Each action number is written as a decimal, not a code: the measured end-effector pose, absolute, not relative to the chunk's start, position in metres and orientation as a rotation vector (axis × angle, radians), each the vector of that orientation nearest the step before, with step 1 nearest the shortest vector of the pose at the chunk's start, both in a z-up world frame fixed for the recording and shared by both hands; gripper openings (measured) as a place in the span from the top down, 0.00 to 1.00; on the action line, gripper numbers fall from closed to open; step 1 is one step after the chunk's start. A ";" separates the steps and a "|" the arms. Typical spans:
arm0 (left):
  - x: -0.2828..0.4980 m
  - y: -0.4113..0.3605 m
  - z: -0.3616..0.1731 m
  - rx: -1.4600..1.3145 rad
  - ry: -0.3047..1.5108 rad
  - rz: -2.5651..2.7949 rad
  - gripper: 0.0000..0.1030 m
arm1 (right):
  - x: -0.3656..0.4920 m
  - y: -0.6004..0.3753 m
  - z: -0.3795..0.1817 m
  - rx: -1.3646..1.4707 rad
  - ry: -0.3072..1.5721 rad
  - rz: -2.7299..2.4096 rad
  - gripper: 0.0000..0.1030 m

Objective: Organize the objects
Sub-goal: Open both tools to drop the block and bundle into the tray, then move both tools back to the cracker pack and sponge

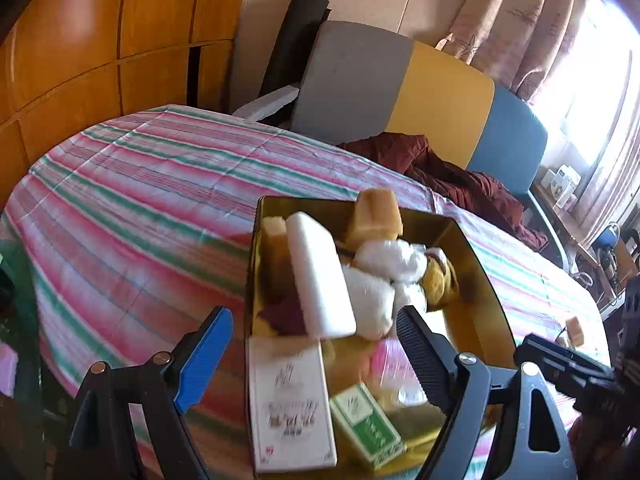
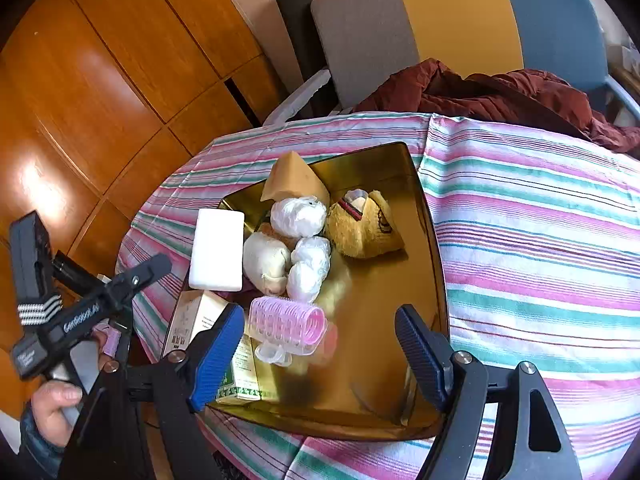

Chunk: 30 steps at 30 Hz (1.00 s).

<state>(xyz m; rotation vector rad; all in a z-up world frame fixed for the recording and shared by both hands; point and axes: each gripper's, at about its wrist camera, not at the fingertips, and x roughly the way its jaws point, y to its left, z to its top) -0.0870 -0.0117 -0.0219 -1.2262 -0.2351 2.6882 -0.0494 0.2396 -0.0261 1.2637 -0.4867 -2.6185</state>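
Inside glossy gold tray (image 2: 424, 240): ribbed pink roller (image 2: 286, 325), fluffy toy (image 2: 366, 224).

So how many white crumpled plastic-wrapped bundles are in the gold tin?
2 clearly visible. One bundle sits mid-tin beside the yellow plush toy; the other lies just nearer the camera, behind the pink hair roller. More may be hidden beneath.

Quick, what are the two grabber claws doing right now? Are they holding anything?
Left gripper: open, holding nothing.
Right gripper: open, holding nothing, above the gold tin.
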 end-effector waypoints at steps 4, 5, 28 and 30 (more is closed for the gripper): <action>-0.072 -0.010 -0.016 -1.207 -0.202 2.718 0.18 | -0.042 0.234 -0.022 1.249 -0.452 -2.636 0.23; -0.068 -0.010 -0.013 -1.192 -0.194 2.723 0.18 | -0.041 0.232 -0.021 1.244 -0.443 -2.640 0.23; -0.021 0.055 0.013 -1.010 0.068 2.655 0.18 | -0.003 0.271 -0.016 1.234 -0.446 -2.766 0.21; -0.018 0.063 0.013 -1.004 0.097 2.634 0.20 | 0.000 0.283 -0.018 1.248 -0.471 -2.788 0.21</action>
